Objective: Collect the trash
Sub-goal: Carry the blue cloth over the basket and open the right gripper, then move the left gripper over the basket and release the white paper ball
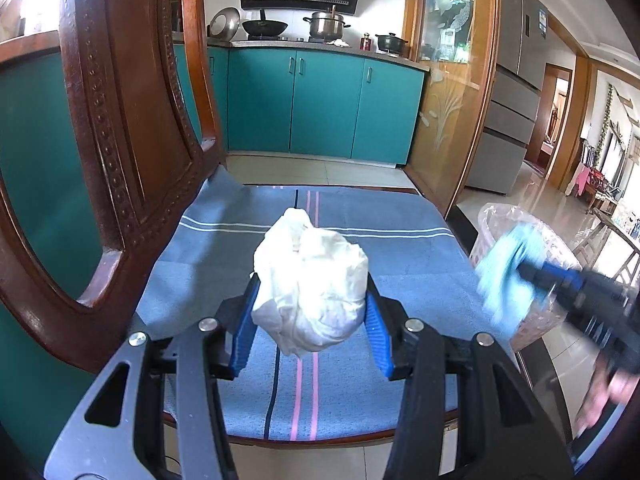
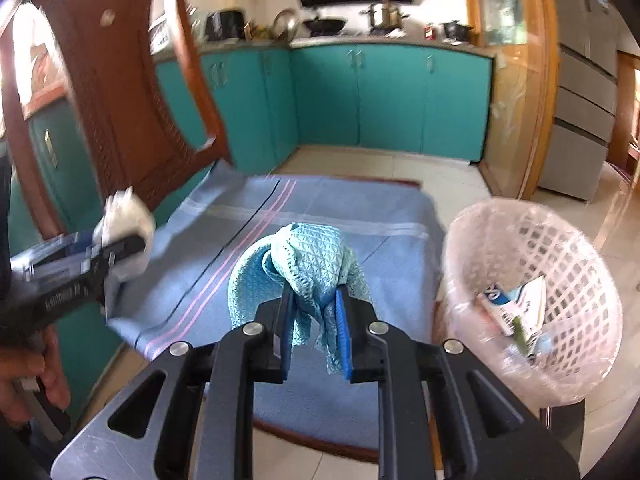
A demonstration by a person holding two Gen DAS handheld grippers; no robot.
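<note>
In the left wrist view, nearest my lens, the left gripper (image 1: 310,312) has its blue pads (image 1: 244,328) pressed against both sides of a crumpled white paper wad (image 1: 312,288), held clear above the chair seat cushion (image 1: 400,248), which is blue with pink and white stripes. The carved wooden chair back (image 1: 120,140) rises at left. At the right edge I see the right gripper (image 1: 532,274), blurred, carrying a light blue cloth (image 1: 508,276) in front of a white lattice waste basket (image 1: 560,248) lined with clear plastic, standing on the floor just beside the chair. In the right wrist view, nearest my lens, the right gripper (image 2: 316,320) is closed narrowly on the light blue cloth (image 2: 300,268), which bunches above the pads and hangs below them, over the cushion (image 2: 380,208). The basket (image 2: 480,240) stands to the right, containing a printed paper package (image 2: 516,304). At left, the left gripper (image 2: 128,236) carries the white wad (image 2: 124,212), with a hand (image 2: 28,376) on its grip.
</note>
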